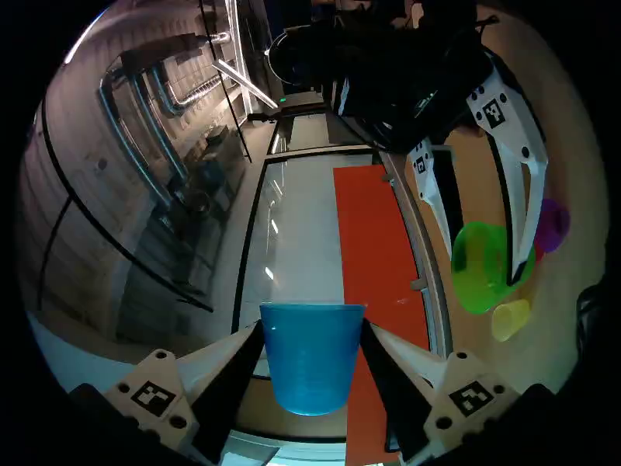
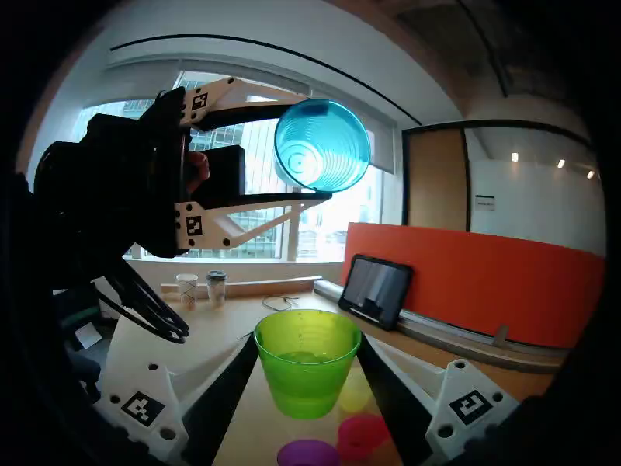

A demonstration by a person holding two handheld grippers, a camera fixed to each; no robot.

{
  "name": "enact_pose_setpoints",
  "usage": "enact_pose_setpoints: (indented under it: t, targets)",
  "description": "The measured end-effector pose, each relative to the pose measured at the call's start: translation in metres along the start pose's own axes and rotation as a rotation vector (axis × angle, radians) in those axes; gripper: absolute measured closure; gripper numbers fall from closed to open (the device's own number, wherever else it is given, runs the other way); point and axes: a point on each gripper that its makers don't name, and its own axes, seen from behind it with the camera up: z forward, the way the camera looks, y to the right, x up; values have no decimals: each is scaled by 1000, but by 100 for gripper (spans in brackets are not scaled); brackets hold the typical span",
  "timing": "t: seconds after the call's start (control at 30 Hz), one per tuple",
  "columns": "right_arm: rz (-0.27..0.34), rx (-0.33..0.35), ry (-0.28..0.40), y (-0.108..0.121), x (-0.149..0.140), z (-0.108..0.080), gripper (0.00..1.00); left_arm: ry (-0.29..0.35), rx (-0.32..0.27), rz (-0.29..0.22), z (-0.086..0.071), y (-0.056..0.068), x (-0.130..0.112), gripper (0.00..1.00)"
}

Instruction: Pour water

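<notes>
blue plastic first: the blue cup (image 1: 312, 357) sits clamped between the 2 fingers of the left gripper (image 1: 311, 330), both pressing its sides just under the rim. in the right gripper view the same blue cup (image 2: 322, 155) hangs high in the left gripper (image 2: 314, 147), tipped so its open mouth faces the camera, ribbed inside; whether it holds water i cannot tell.

the right gripper (image 2: 307, 343) is closed on the green cup (image 2: 307, 365), 1 finger on each side, the cup upright, with what looks like a little liquid low inside. the 2 cups are apart, the blue one higher.

in the left gripper view the right gripper (image 1: 481, 264) holds the green cup (image 1: 475, 272) over the table (image 1: 473, 155), with a purple cup (image 1: 553, 225) and a yellow cup (image 1: 510, 318) near it. under the green cup in the right gripper view stand the yellow cup (image 2: 355, 392), a pink cup (image 2: 363, 435) and the purple cup (image 2: 309, 453). a tablet (image 2: 376, 291) leans by an orange panel (image 2: 481, 287); 2 paper cups (image 2: 187, 290) stand at the window (image 2: 256, 225).
</notes>
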Motion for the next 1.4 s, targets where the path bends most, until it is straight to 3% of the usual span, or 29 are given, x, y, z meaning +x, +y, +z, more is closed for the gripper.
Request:
enact_pose_setpoints:
  t: [0.4, 0.9, 1.1, 1.4]
  targets:
    - [3, -3, 0, 2, -2, -1, 8, -6, -18, -32, 2, 1, -6, 14]
    - [6, -9, 2, 5, -2, -4, 8, -23, -34, -118, 0, 11, -14, 14]
    - [4, -17, 2, 6, -1, -6, 8, -27, -56, -198, 0, 23, -15, 14]
    - [8, -30, 2, 14, -3, -11, 8, -47, -92, -427, 1, 35, -24, 15]
